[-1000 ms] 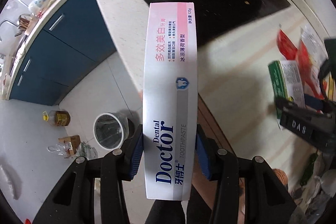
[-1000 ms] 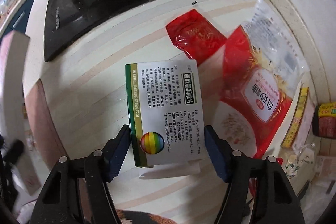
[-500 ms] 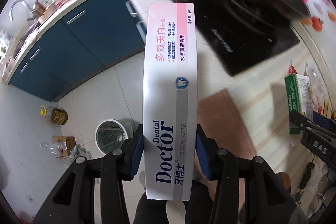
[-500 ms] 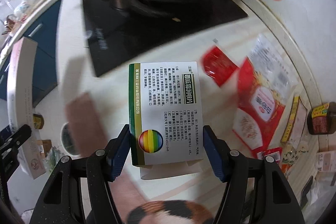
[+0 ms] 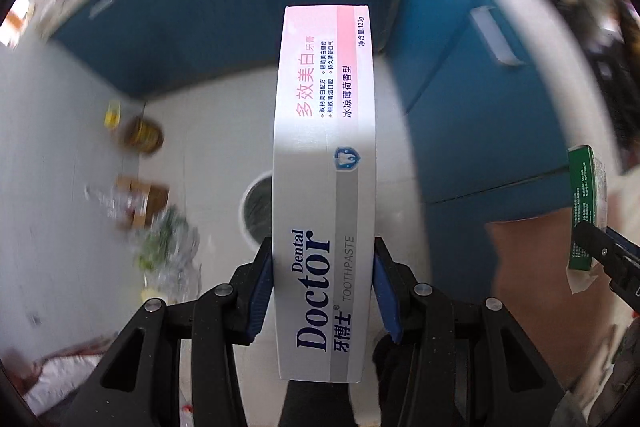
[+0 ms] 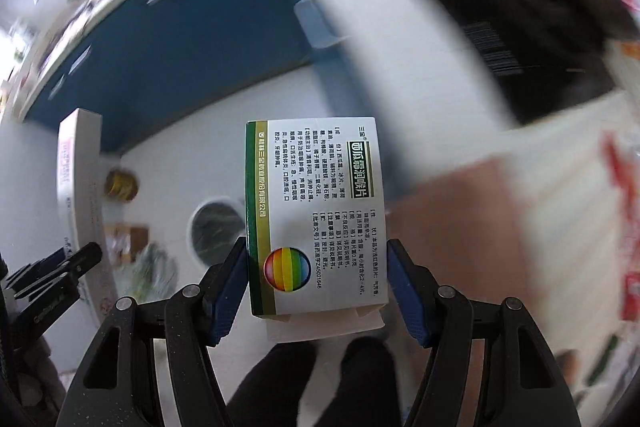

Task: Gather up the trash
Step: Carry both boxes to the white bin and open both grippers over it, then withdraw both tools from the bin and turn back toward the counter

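Carrying step: both boxes are off the surface and held over the floor. The left gripper has its jaws clenched on the toothpaste box; the right gripper grasps the medicine box. The bin sits on the floor below, partly hidden behind each box. Next, I judge, each box must be centred over the bin's mouth before letting go.

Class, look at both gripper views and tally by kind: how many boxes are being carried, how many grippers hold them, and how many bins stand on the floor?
Boxes: 2, toothpaste box and medicine box
Grippers: 2, left gripper and right gripper
Bins: 1, bin
Total: 5
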